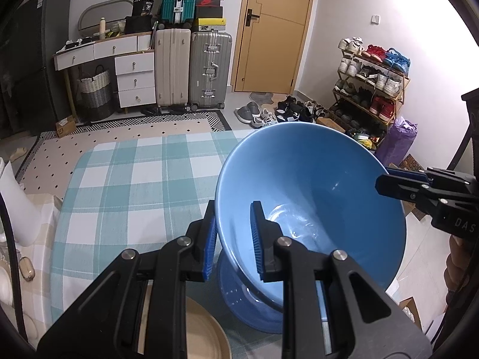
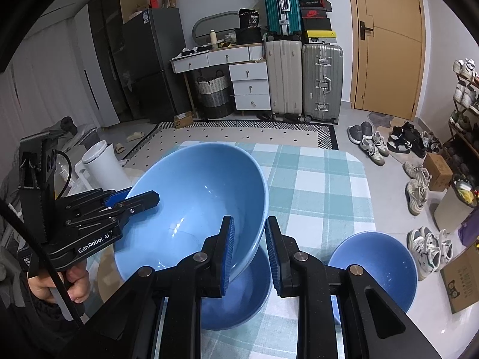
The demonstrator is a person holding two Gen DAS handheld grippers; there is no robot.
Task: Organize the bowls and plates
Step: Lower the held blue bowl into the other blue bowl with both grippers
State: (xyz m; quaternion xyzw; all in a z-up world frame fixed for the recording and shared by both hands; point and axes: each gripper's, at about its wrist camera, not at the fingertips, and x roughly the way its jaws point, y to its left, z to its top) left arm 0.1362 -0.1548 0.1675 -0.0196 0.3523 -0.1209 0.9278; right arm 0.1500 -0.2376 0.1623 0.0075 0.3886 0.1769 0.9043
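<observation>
A large light-blue bowl [image 1: 314, 185] [image 2: 194, 197] hangs tilted over the table, gripped at both sides of its rim. My left gripper [image 1: 233, 239] [image 2: 140, 199] is shut on the rim, one pad inside the bowl and one outside. On the opposite edge my right gripper [image 2: 250, 251] [image 1: 386, 179] is shut the same way. Directly below sits a darker blue bowl [image 1: 239, 302] [image 2: 236, 299] on the teal checked tablecloth [image 1: 128, 185] [image 2: 317, 185]. Another blue bowl [image 2: 377, 269] stands to the right. A beige plate [image 1: 203, 332] lies at the near edge, partly hidden by my left gripper.
A white cylindrical container [image 1: 15, 203] [image 2: 101, 161] stands off the table's left side. Shoes [image 2: 416, 191] and cardboard boxes [image 2: 461, 281] lie on the floor to the right. Suitcases [image 2: 302, 77] and a drawer unit line the far wall.
</observation>
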